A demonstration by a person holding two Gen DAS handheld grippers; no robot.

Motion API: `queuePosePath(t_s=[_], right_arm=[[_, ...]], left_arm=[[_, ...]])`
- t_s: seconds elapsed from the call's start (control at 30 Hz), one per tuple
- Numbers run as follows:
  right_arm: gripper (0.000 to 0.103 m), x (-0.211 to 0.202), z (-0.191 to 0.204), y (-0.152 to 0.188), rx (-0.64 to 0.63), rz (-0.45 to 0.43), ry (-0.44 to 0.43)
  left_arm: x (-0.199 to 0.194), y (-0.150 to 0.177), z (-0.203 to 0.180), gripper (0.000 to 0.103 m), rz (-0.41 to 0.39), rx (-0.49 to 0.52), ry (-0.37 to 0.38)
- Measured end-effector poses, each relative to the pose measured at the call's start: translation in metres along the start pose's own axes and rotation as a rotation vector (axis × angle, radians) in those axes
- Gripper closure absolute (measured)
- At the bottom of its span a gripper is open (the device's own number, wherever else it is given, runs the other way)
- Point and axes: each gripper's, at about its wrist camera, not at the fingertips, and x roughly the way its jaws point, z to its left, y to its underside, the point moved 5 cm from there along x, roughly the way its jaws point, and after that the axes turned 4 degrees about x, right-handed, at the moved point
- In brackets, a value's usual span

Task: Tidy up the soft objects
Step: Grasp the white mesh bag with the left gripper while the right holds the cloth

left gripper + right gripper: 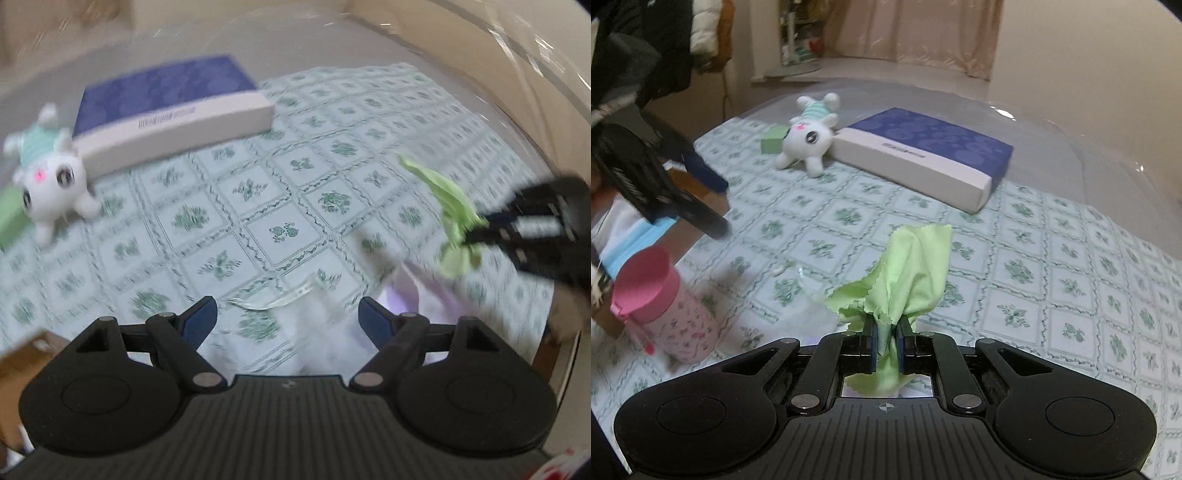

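Note:
My right gripper (887, 328) is shut on a light green cloth (912, 266), which stands bunched above its fingertips, lifted off the table. The left wrist view shows that same gripper (476, 236) at the right with the green cloth (450, 206) hanging from it. At the bottom of that view my left gripper (288, 314) is open, and a blurred pale lilac and white cloth (406, 295) lies below and beside its fingers. A white plush toy (809, 136) with a striped mint body lies at the far side, next to a blue and white box (923, 155).
A floral tablecloth (1052, 295) under clear plastic covers the table. A pink lidded bottle (665, 306) stands at the near left. A small green block (774, 144) sits beside the plush. A cardboard box (701, 184) is off the left edge, behind the left gripper (720, 206).

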Motion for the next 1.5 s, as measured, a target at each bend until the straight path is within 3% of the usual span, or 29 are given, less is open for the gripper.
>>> queuePosePath(t_s=[0.37, 0.83, 1.13, 1.37, 1.5], right_arm=[[0.093, -0.003, -0.029, 0.018, 0.085, -0.046, -0.04], [0.093, -0.008, -0.073, 0.063, 0.18, -0.055, -0.049], [0.093, -0.015, -0.085, 0.076, 0.194, -0.052, -0.04], [0.093, -0.019, -0.086, 0.077, 0.191, -0.065, -0.038], [0.093, -0.024, -0.088, 0.078, 0.194, -0.073, -0.027]], left_arm=[[0.083, 0.003, -0.014, 0.021, 0.115, -0.316, -0.062], [0.145, 0.006, -0.026, 0.022, 0.189, -0.415, -0.191], [0.159, 0.011, -0.029, 0.029, 0.254, -0.359, -0.291], [0.161, 0.012, -0.042, 0.048, 0.268, -0.328, -0.3], [0.16, 0.011, -0.044, 0.071, 0.271, -0.333, -0.284]])
